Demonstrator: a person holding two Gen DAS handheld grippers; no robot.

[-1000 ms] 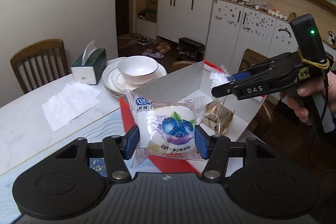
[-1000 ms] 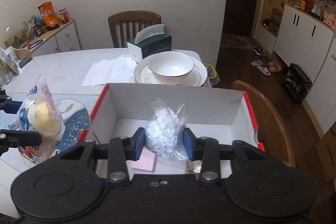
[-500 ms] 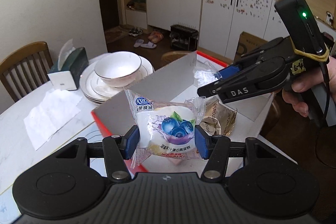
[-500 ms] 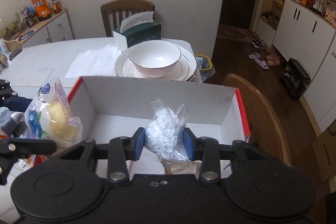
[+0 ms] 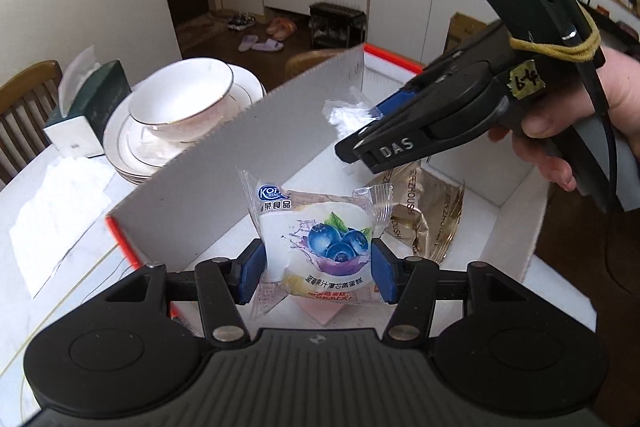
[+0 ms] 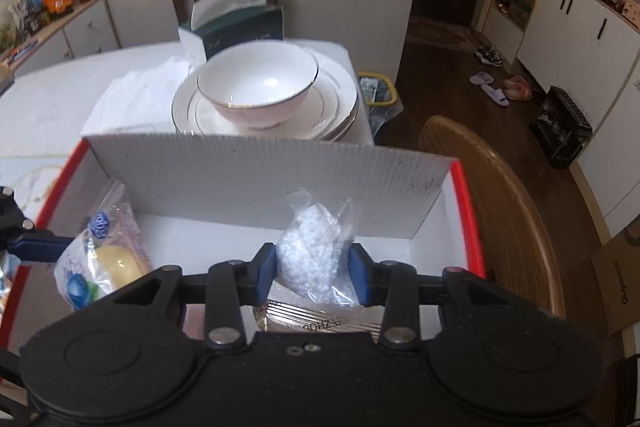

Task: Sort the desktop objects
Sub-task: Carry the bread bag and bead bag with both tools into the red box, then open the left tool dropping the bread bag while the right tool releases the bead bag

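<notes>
My left gripper [image 5: 316,269] is shut on a blueberry cake packet [image 5: 320,243], which hangs over the white cardboard box [image 5: 256,147] with red edges. In the right wrist view the same blueberry cake packet [image 6: 100,259] shows low at the box's left side. My right gripper [image 6: 314,269] is shut on a clear bag of white beads [image 6: 316,255] above the box floor [image 6: 392,251]. From the left wrist view the right gripper [image 5: 360,139] reaches in from the right, a hand on its handle. A gold snack pouch [image 5: 428,211] and a pink pad [image 5: 320,311] lie in the box.
Behind the box a white bowl [image 6: 258,87] sits on stacked plates [image 6: 340,107], with a green tissue box [image 6: 240,23] and loose tissues [image 6: 136,99] beside them. A wooden chair back [image 6: 500,195] stands close to the box's right side. The table's far edge lies past the plates.
Both grippers have moved forward and down over the box with their packets still gripped. The blueberry packet now hangs inside the box's walls, and the bowl and plates look closer.
</notes>
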